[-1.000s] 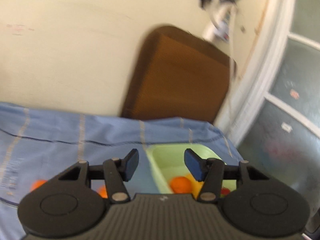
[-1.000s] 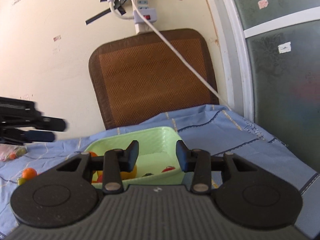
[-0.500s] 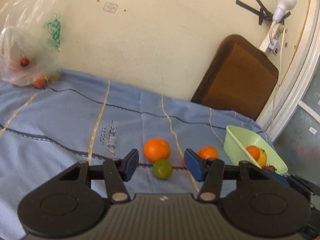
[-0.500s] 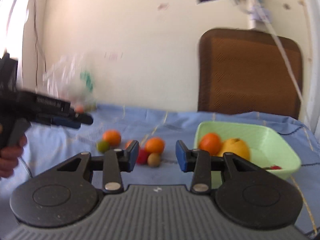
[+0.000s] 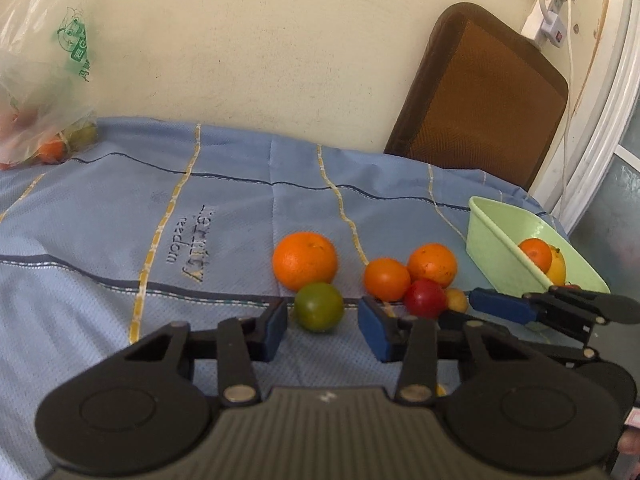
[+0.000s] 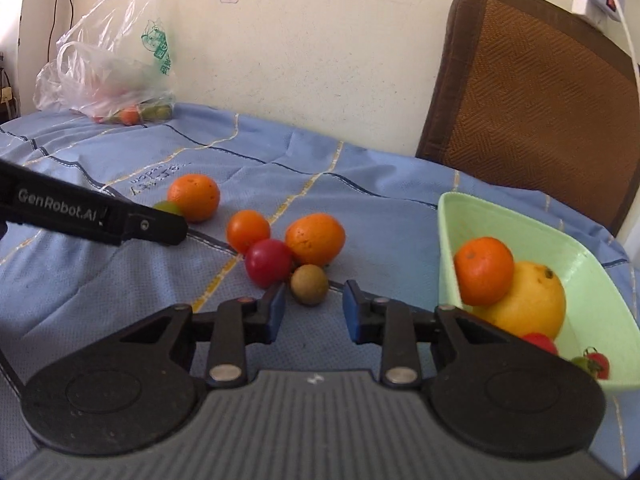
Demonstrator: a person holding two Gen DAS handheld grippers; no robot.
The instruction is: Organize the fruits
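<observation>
Left gripper [image 5: 323, 330] and right gripper [image 6: 314, 312] hang low over loose fruit on the blue cloth [image 5: 120, 240], neither one gripping anything.
Left wrist view: the jaws stand narrowly apart with the green fruit [image 5: 319, 307] at their mouth, the pads clear of it; a large orange [image 5: 305, 261] touches it from behind, and two smaller oranges and a red fruit [image 5: 425, 298] cluster to the right, near the pale green basket [image 5: 496, 236]. Right wrist view: the jaws have just been closing, yet a gap remains; a small brown fruit [image 6: 309, 285] sits just ahead of the tips, unpressed, touching the red fruit. The basket, at right, holds an orange, a yellow citrus and small tomatoes. A plastic bag [image 6: 108, 76] of fruit lies by the wall.
</observation>
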